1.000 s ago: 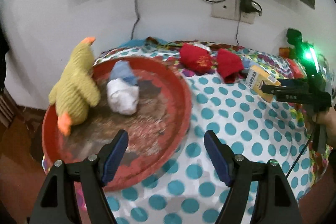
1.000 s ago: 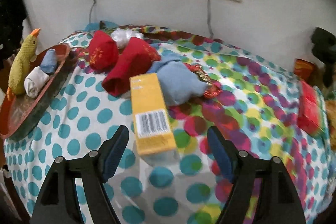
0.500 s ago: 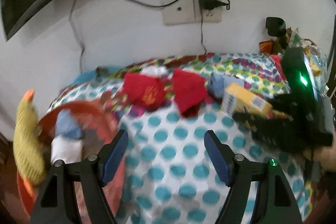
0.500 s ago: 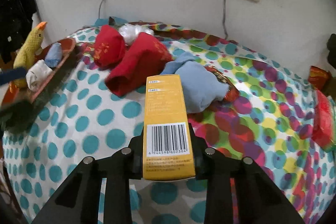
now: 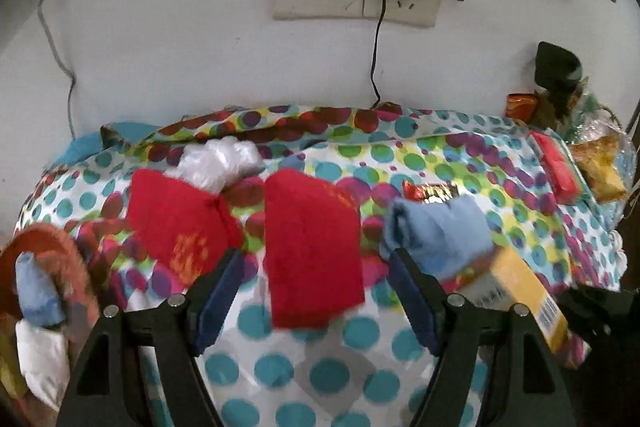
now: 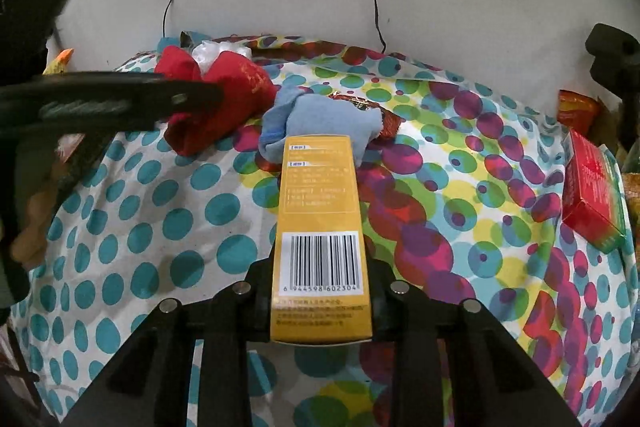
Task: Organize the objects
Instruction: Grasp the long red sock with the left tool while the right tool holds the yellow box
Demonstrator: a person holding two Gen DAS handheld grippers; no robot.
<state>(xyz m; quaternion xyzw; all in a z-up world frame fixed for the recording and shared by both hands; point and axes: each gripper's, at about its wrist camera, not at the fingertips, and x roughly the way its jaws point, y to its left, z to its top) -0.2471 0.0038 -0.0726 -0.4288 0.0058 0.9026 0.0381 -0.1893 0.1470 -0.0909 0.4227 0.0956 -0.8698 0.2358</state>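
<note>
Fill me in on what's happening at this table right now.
A person is tidying a cluttered polka-dot tablecloth with two handheld grippers. The right gripper is shut on a yellow box, barcode side up, held above the cloth. The left gripper is open and empty, its fingers either side of a red sock. A second red sock and a blue sock lie nearby. At the left, a red tray already holds a blue and a white bundle.

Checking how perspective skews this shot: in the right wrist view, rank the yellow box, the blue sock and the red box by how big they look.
1. yellow box, largest, though held close to the camera.
2. blue sock and red box: look alike, unranked.
</note>
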